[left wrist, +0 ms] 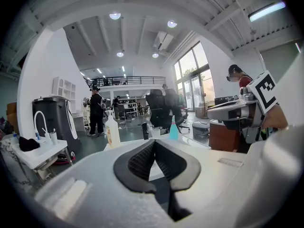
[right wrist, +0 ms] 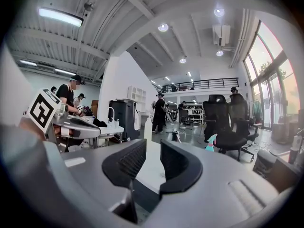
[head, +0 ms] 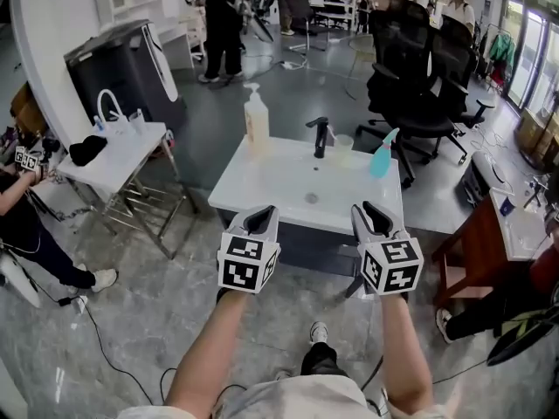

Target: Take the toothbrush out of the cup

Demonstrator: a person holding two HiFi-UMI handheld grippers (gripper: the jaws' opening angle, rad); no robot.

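**Reach for the cup not yet made**

The step in hand looks like the approach. The cup [head: 342, 147] stands at the far side of the white desk [head: 262, 186], just beside the black tap [head: 320, 136]. The toothbrush is presumably in it but is too small to make out.

Both forearms stretch forward side by side, and the grippers point ahead and slightly down over the desk's near edge, well apart from the cup. The left gripper [head: 262, 219] has its fingers [left wrist: 137, 163] meeting at the tips with nothing between. The right gripper [head: 371, 216] has its fingers [right wrist: 178, 167] a narrow gap apart, empty.

Next, I judge, the nearer right gripper should travel across the basin and line its gap on the brush handle above the rim.
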